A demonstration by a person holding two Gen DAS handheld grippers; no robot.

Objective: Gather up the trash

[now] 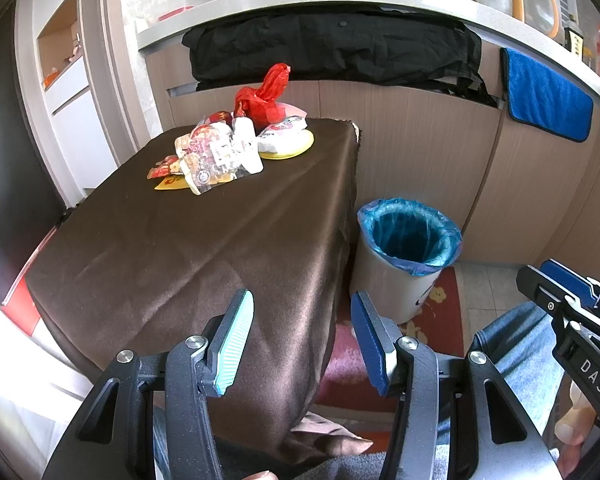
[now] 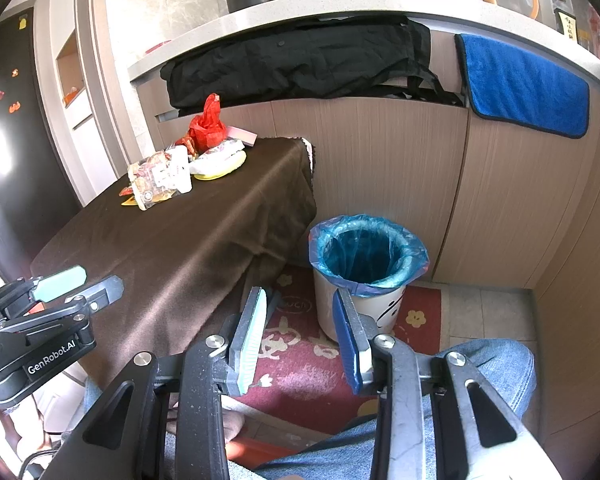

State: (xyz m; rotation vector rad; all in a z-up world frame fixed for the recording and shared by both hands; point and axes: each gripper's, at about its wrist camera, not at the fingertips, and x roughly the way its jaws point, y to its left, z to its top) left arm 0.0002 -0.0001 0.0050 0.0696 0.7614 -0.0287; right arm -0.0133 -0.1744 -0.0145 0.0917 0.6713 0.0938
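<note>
Nothing appears collected yet: the trash pile [image 1: 228, 148] sits at the far end of the counter [image 1: 180, 248], well apart from both tools, and the bin [image 2: 366, 268] on the floor beside it looks empty. The left tool [image 1: 302, 344] and right tool [image 2: 300, 336] stand open, holding nothing. The pile is crinkly wrappers and a crumpled red bag on smooth brown cloth; the round bin wears a thin blue liner.
</note>
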